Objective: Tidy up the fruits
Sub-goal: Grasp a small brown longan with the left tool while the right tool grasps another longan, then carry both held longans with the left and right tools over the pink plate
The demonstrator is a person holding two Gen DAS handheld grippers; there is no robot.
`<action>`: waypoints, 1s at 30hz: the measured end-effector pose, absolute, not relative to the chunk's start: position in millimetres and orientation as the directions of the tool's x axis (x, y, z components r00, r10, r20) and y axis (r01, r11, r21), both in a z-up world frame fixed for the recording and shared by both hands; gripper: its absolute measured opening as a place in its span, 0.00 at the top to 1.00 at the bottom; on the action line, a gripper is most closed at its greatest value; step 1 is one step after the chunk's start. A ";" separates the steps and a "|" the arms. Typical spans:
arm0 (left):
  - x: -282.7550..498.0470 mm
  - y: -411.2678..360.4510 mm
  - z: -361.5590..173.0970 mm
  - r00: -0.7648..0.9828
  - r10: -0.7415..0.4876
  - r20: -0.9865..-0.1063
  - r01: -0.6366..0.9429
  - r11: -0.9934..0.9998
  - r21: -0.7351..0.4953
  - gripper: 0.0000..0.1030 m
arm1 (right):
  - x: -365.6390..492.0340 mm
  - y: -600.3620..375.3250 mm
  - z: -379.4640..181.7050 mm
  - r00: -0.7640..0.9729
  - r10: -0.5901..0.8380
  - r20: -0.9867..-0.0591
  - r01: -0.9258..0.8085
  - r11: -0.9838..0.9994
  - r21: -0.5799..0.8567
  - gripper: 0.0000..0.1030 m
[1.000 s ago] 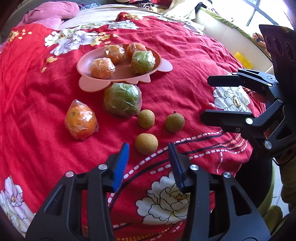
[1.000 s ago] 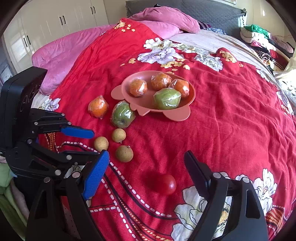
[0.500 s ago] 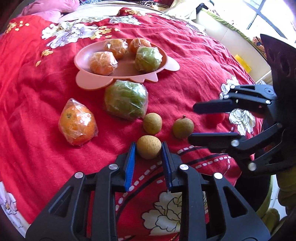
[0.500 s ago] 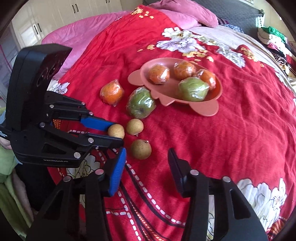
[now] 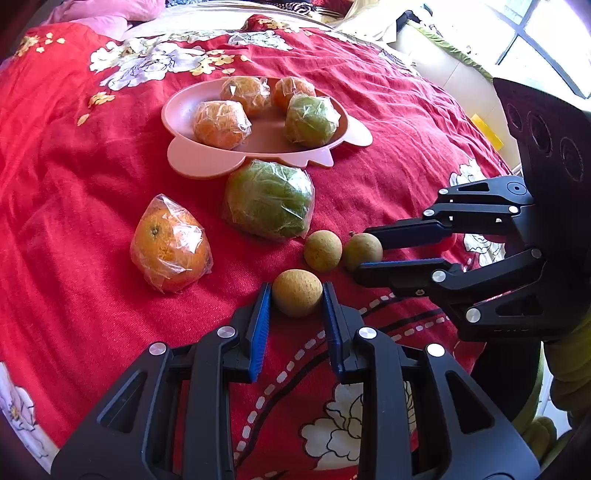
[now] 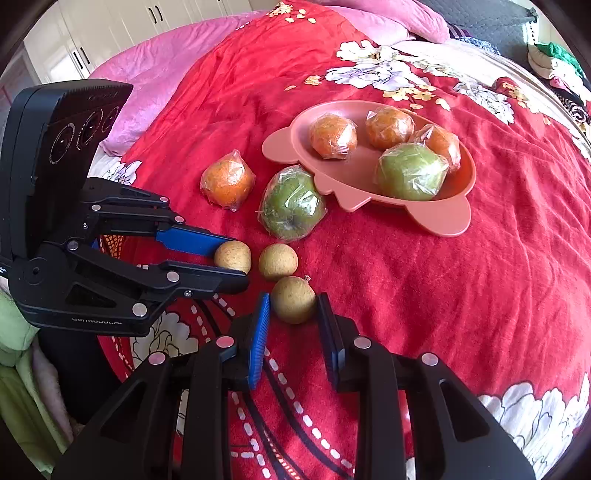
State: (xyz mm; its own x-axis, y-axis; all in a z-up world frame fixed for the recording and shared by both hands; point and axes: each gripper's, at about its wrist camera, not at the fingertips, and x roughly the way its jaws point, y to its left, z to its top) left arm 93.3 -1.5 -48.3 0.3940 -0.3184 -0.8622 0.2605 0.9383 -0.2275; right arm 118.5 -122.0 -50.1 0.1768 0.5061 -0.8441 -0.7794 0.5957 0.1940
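Observation:
Three small tan longans lie close together on the red bedspread. My left gripper (image 5: 297,291) is shut on the nearest longan (image 5: 297,293), a pad pressed to each side; the right wrist view shows the same grip (image 6: 231,254). My right gripper (image 6: 293,301) has its jaws closing on the stemmed longan (image 6: 293,300), with both pads touching it. The third longan (image 6: 277,261) lies free between them. Beyond, a wrapped green fruit (image 5: 269,201) and a wrapped orange (image 5: 170,247) rest on the spread beside the pink plate (image 5: 192,162), which holds three wrapped oranges and one wrapped green fruit.
The red floral bedspread (image 6: 480,295) covers the whole bed. Pink pillows (image 6: 155,74) and white cupboards (image 6: 110,22) lie beyond it on the left of the right wrist view. The bed's edge drops off behind the right gripper (image 5: 369,251) in the left wrist view.
Both grippers have closed, the left on the nearest longan, the right on the stemmed one. The right gripper came down and in from the tomato's side.

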 end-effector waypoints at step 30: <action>110.0 19.1 0.4 0.495 -0.331 -0.803 0.211 0.943 -0.259 0.81 | 139.4 -154.3 -1.0 0.319 0.534 -0.783 -0.723 0.671 0.163 0.76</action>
